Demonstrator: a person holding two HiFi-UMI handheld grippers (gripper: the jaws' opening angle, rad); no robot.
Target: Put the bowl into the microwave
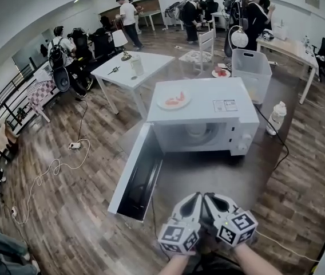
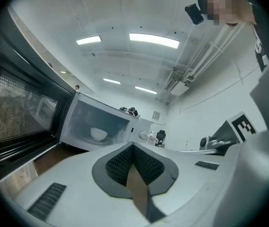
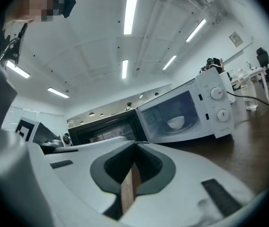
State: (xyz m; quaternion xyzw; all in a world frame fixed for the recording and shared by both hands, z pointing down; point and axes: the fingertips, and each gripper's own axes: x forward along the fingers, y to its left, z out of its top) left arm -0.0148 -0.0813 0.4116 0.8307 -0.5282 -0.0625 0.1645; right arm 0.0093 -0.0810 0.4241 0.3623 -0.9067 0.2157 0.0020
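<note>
Head view: white box microwave [image 1: 205, 105] on dark brown tabletop [image 1: 208, 173], wood-plank floor [image 1: 65, 211] around.
Bowl: small white bowl [image 3: 175, 122] inside microwave.
Door: white microwave door [image 1: 137, 173] swung open, left.
Grippers: left gripper [image 1: 194, 198] and right gripper [image 1: 209, 199] side by side, both closed, empty.
Room: bare tabletop between grippers and microwave.

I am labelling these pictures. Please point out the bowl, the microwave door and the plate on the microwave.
bowl [image 3: 175, 122]: right gripper view, its white side.
microwave door [image 1: 141, 179]: head view, its dark window.
plate [image 1: 161, 102]: head view, its left rim.
</note>
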